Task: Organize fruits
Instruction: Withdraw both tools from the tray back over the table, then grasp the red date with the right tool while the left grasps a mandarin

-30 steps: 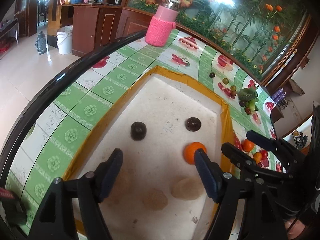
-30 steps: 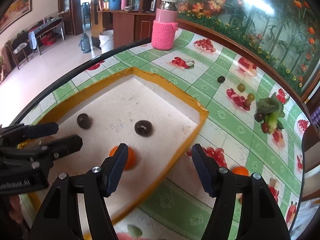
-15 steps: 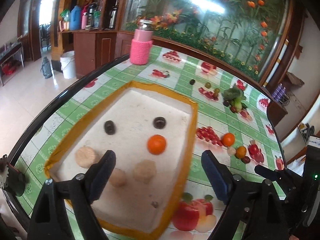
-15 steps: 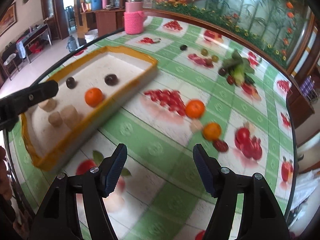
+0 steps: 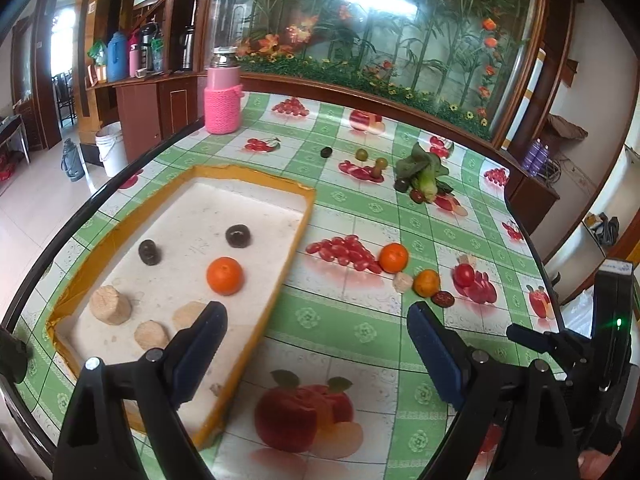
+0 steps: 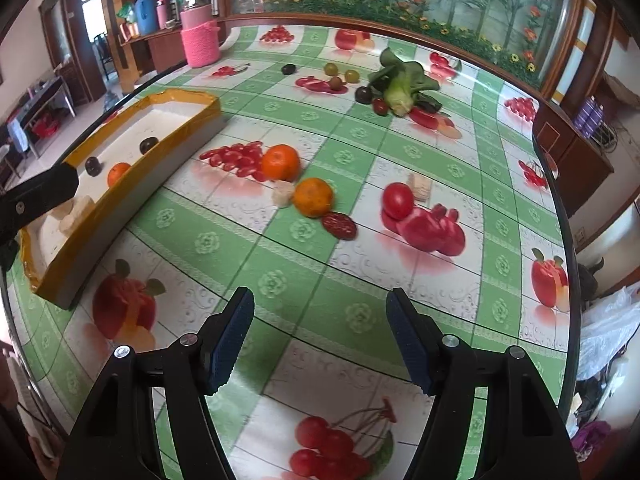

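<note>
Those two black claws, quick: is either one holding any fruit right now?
Left gripper: open, holding nothing, above the table beside the yellow tray.
Right gripper: open, holding nothing, above bare tablecloth.

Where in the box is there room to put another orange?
The far end of the tray, beyond the two dark fruits, is bare white floor. There is also room along its right wall beside the orange. The near end is crowded with tan biscuit-like pieces.
</note>
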